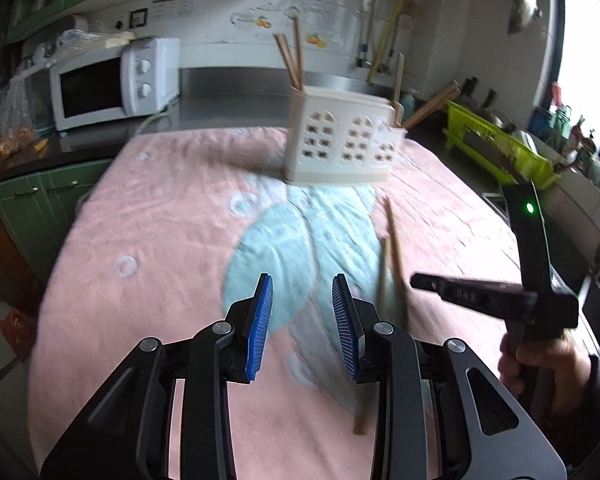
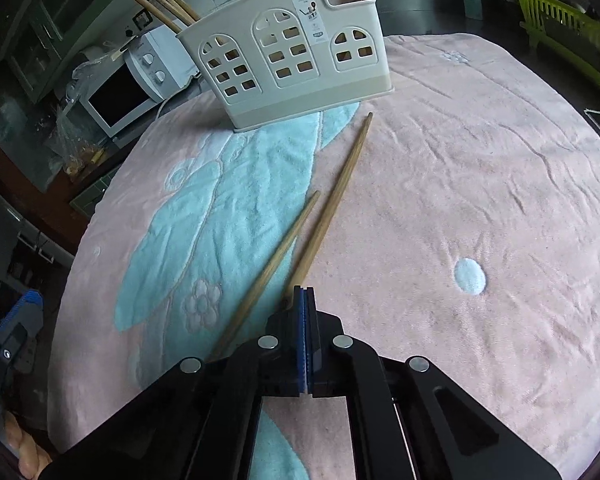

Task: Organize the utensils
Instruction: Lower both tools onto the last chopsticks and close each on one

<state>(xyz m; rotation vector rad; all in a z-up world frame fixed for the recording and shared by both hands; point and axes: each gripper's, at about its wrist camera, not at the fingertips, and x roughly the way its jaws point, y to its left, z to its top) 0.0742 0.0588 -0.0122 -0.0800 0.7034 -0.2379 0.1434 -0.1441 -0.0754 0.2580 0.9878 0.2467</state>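
A cream utensil holder (image 1: pixel 340 144) (image 2: pixel 292 64) with arched cut-outs stands on the pink and teal towel (image 1: pixel 160 240) (image 2: pixel 460 160), with several wooden chopsticks upright in it. Two loose chopsticks lie in front of it. The longer-looking chopstick (image 2: pixel 340 188) (image 1: pixel 396 248) runs straight into the tip of my right gripper (image 2: pixel 305 290) (image 1: pixel 416 280), whose blue pads are pressed together on its near end. The other chopstick (image 2: pixel 276 256) (image 1: pixel 362 420) lies just to its left, free. My left gripper (image 1: pixel 302 282) hovers over the teal patch, open, with nothing between its pads.
A white microwave (image 1: pixel 112 84) sits on the counter at the back left. A lime-green dish rack (image 1: pixel 496 144) stands at the right. A person's hand (image 1: pixel 540 364) holds the right gripper's handle. Bare towel stretches to the right of the chopsticks.
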